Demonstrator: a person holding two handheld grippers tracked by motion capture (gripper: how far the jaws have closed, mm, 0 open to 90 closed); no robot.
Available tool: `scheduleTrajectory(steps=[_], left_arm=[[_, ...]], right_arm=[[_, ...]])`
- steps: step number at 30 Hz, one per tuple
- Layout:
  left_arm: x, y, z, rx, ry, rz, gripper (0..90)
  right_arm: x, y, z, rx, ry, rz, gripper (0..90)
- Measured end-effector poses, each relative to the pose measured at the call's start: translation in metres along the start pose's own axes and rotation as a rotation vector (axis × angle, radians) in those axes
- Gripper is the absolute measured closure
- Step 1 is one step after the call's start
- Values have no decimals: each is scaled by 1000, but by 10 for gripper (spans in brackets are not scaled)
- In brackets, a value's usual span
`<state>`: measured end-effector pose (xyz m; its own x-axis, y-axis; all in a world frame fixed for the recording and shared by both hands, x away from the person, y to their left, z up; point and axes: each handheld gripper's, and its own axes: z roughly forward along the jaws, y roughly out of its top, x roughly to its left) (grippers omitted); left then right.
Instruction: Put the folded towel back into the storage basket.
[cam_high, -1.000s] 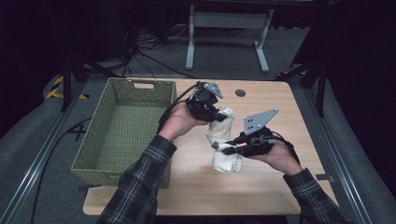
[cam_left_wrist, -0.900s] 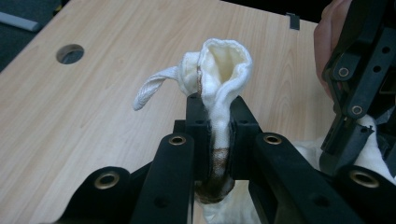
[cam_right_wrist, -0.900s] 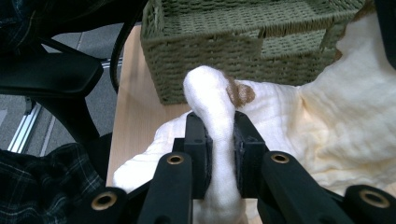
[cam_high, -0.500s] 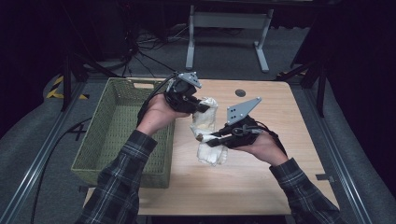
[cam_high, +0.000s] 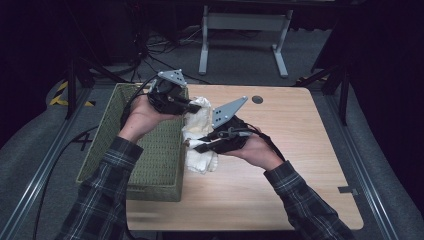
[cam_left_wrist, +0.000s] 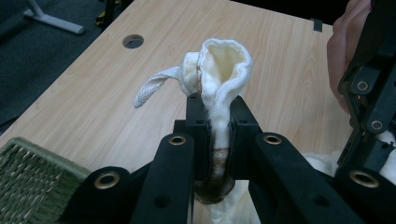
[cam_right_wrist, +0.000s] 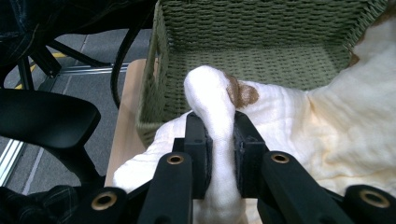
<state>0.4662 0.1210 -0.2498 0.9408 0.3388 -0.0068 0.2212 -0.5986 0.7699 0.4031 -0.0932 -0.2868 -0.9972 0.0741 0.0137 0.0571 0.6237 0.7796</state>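
Observation:
A cream folded cloth (cam_high: 199, 135) with brown marks hangs between both grippers above the table, right beside the green woven basket (cam_high: 150, 165). My left gripper (cam_high: 191, 106) is shut on the cloth's upper end; its own view shows a fold of cloth (cam_left_wrist: 219, 74) pinched between the jaws. Lower and to the right, my right gripper (cam_high: 194, 146) is shut on another bunched fold (cam_right_wrist: 212, 100), with the basket interior (cam_right_wrist: 261, 60) just beyond it.
The light wooden table (cam_high: 300, 165) has a round cable hole (cam_high: 257, 99) near its far edge. The basket stands at the table's left side. A grey metal stand (cam_high: 242, 22) and cables lie on the floor behind.
Both hands have carried the cloth leftward and a little upward, from the middle of the table to the basket's right rim. Both grips held throughout.

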Motion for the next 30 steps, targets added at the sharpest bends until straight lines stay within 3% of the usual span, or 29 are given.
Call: scheduleTrajectory(steps=[13,25,30], left_arm=[[11,-27,-16,9,24,-9,825],[16,-59,-22,-3,44,-26,825],[17,-67,-24,-3,45,-32,825]], right_arm=[[-2,23,39,-8,37,-8,799],[-4,26,69,-14,35,4,799],[-4,32,84,-32,58,9,799]])
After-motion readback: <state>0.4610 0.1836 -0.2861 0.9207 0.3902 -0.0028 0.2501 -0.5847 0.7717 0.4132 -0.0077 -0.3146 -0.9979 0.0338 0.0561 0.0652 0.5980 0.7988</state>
